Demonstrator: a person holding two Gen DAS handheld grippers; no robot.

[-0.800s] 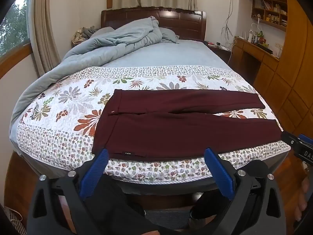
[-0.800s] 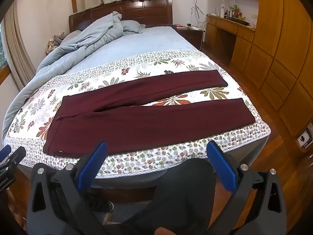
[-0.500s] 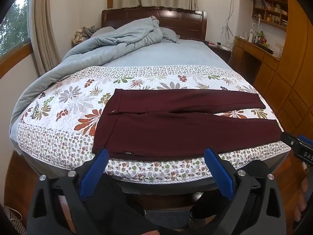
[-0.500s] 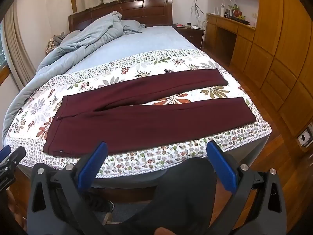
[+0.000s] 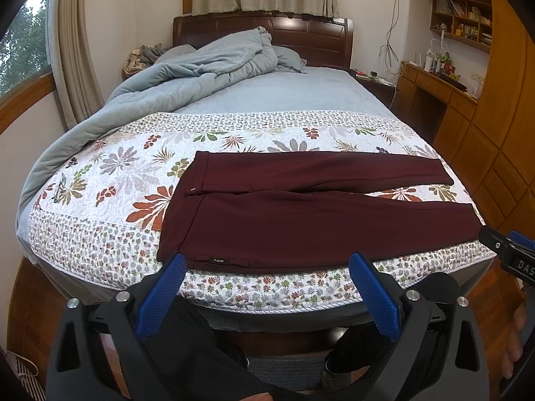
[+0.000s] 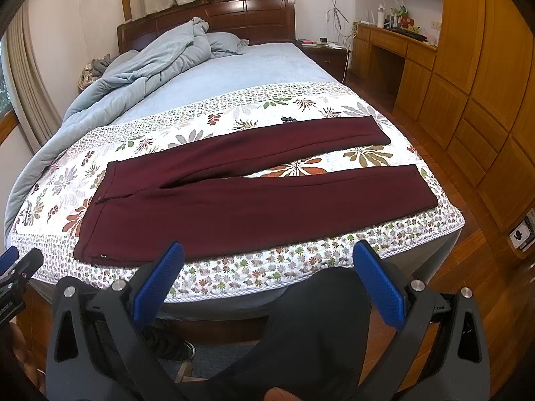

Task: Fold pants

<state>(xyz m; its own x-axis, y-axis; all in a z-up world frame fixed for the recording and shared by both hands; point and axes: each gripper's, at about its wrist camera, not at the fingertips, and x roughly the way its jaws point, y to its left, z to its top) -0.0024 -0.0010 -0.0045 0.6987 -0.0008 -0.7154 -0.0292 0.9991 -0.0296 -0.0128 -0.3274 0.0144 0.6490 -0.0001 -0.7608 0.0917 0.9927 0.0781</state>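
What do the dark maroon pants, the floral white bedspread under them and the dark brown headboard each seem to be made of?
Dark maroon pants: likely a thick, matte knit or woven cloth; it lies flat with no shine.
Floral white bedspread: quilted printed fabric, probably cotton; stitched puckers show.
Dark brown headboard: polished wood, seemingly; panelled and faintly glossy.

The pants [image 5: 301,214] are dark red. They lie flat and spread out near the foot end of the bed [image 5: 100,240], on top of its flowery cover. The waist is on the left and the two legs reach to the right. The legs are a little apart at the ends, like a thin V. A small button sits at the waist, and a tiny tag shows at the near corner. They are not folded yet.
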